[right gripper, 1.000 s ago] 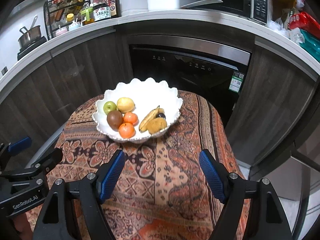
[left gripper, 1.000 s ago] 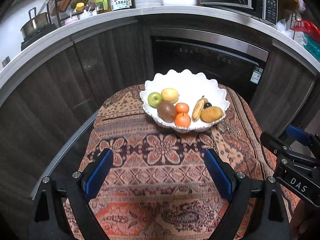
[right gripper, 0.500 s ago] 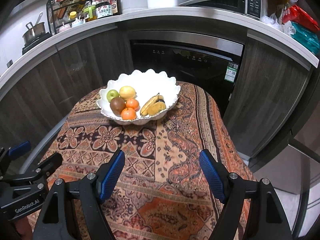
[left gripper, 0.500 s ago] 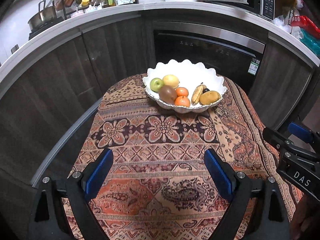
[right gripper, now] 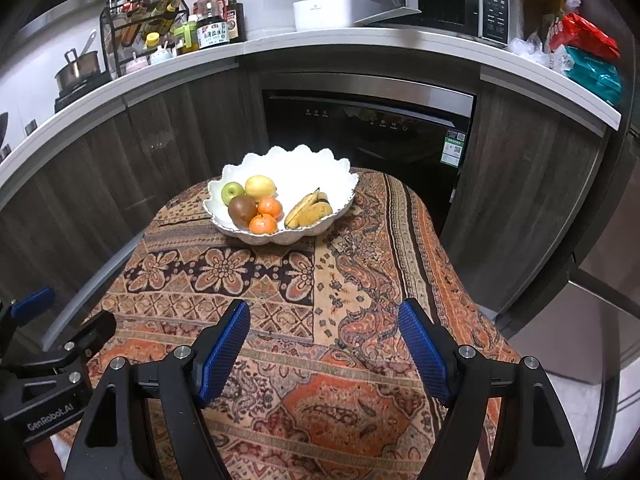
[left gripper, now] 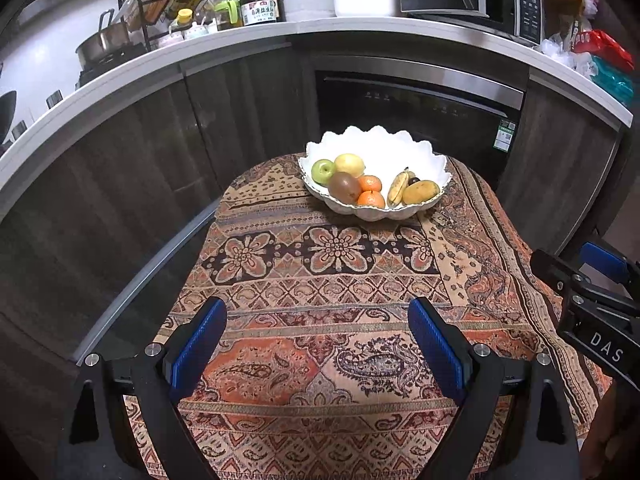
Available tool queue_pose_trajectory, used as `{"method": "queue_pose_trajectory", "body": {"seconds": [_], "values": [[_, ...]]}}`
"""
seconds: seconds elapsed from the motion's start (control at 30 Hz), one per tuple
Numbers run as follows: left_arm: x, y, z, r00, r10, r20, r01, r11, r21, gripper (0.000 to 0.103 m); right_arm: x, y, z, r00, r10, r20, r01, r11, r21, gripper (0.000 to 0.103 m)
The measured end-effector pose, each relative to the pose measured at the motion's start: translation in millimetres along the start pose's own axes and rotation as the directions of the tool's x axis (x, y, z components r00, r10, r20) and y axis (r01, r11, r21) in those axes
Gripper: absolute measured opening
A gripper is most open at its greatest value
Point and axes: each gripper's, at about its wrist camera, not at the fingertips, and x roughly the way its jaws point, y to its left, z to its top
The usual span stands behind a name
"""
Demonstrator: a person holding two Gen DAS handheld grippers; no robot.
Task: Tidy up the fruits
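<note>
- Sitting at the far end of the cloth-covered worktop [left gripper: 320,280], the white scalloped bowl [left gripper: 400,148] holds all the fruit that shows; none lies loose on the cloth.
- In the bowl's left half are a green apple [left gripper: 323,171], a yellow fruit [left gripper: 349,165] touching it, a brown kiwi-like fruit [left gripper: 344,187] at the near rim, and two oranges [left gripper: 371,199] stacked toward the middle.
- In the right half lie a banana [left gripper: 398,189] and a mango-like fruit [left gripper: 420,192] side by side, with a small dark fruit behind them that is too hidden to name.
- The left claw [left gripper: 316,344] has its blue pads wide apart and grips nothing; it hangs over the near part of the cloth.
- The right claw [right gripper: 324,348] is likewise spread and empty, at about the same standoff.
- The deciding relation: the bowl lies straight ahead of both claws and well apart from them, slightly right of centre for the left, slightly left of centre for the right.
- By that offset, the left claw looks better lined up with the apple-and-kiwi cluster, the right with the banana pair.
- The banana's long axis runs roughly away from the claws, leaning right at its far tip, so a grasp across its width would suit the present pad orientation.
- Judged from this, the sorting appears either finished or not begun; which, the views cannot settle.
</note>
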Motion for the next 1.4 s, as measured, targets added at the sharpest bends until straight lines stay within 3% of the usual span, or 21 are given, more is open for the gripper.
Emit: {"method": "queue_pose_trajectory", "body": {"seconds": [1.4], "values": [[-22.1, -3.6, 1.3, 0.999, -0.005, 0.04, 0.004, 1.0, 0.002, 0.093, -24.3, -2.5, 0.7, 0.999, -0.004, 0.035, 0.004, 1.0, -0.007, 0.077]]}}
